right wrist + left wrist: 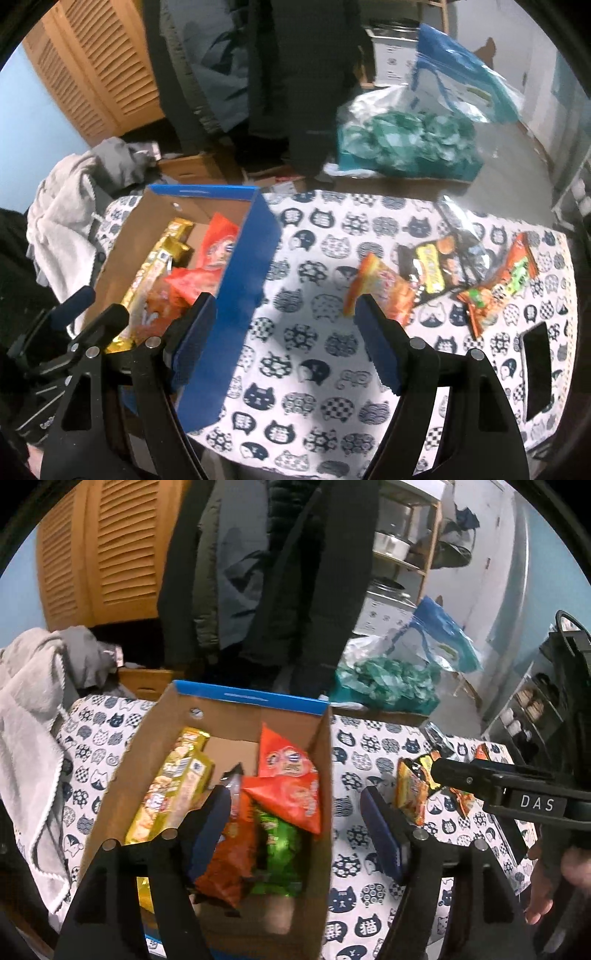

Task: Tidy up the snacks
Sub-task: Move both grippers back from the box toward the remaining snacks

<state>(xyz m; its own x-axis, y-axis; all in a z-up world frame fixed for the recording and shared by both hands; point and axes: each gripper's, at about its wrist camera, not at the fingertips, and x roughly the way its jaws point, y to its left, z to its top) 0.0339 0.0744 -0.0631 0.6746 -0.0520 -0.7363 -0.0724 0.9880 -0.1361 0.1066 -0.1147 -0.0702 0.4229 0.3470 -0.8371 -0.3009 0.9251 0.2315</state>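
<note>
A cardboard box (155, 738) with blue outer walls (240, 280) stands on the cat-print tablecloth (306, 332). Inside lie a long yellow snack pack (170, 786), orange packets (288, 775), a dark orange bag (229, 853) and a green bag (279, 849). My left gripper (295, 812) is open and empty, straddling the box's right wall above the snacks. My right gripper (284, 332) is open and empty over the cloth, just right of the box. On the cloth to the right lie an orange packet (384, 288), a black-and-yellow packet (436, 269) and an orange-green packet (498, 291).
A black phone (537, 369) lies near the cloth's right edge. A grey towel (26, 738) hangs at the left. Coats (258, 572), a louvred wooden door (99, 546) and a bag of teal items (406, 144) stand behind the table.
</note>
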